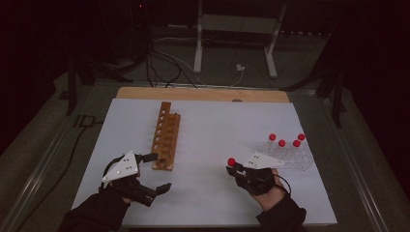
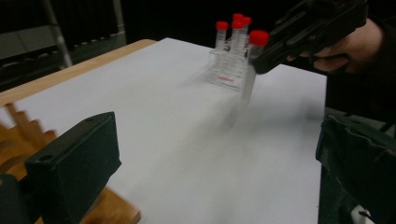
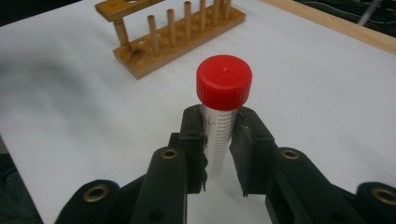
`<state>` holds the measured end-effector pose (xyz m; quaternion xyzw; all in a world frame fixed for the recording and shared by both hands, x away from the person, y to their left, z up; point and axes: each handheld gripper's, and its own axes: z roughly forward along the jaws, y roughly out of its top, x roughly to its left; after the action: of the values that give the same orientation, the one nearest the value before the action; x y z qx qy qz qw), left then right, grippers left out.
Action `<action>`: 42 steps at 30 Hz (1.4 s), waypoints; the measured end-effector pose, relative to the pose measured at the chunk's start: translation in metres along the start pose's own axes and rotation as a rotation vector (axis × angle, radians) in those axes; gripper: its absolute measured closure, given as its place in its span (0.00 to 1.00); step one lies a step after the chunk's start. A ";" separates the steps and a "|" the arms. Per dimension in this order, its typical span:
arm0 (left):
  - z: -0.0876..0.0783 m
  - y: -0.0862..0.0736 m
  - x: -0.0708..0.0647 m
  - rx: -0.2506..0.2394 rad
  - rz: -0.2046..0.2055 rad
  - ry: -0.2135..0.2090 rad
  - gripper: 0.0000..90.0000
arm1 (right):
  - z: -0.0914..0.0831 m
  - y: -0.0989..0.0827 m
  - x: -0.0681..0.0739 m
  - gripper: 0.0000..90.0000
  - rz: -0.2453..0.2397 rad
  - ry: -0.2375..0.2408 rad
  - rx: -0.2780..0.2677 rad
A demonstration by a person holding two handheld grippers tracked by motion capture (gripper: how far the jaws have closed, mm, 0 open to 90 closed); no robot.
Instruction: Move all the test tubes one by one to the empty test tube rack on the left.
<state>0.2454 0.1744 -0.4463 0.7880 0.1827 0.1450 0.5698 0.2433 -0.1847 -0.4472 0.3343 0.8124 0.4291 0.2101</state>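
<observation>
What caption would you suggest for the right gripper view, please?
Right tool clamps a red-capped tube upright, facing the wooden rack.

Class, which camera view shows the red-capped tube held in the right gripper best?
The right gripper view: the tube stands close and sharp between the right gripper jaws, scale marks readable. The left gripper view shows it blurred, farther off. The high view shows little beyond its red cap.

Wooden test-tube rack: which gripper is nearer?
Left. The left gripper sits right at the near end of the wooden test-tube rack, jaws open. The right gripper, clamping a red-capped clear tube, is farther right across the white sheet.
</observation>
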 end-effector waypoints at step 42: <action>0.090 0.041 -0.026 0.064 0.038 -0.112 0.42 | 0.021 0.009 0.034 0.83 -0.073 0.104 0.007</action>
<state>0.2660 0.0750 -0.4358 0.8160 0.1401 0.1058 0.5507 0.2359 -0.1444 -0.4530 0.2823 0.8353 0.4354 0.1819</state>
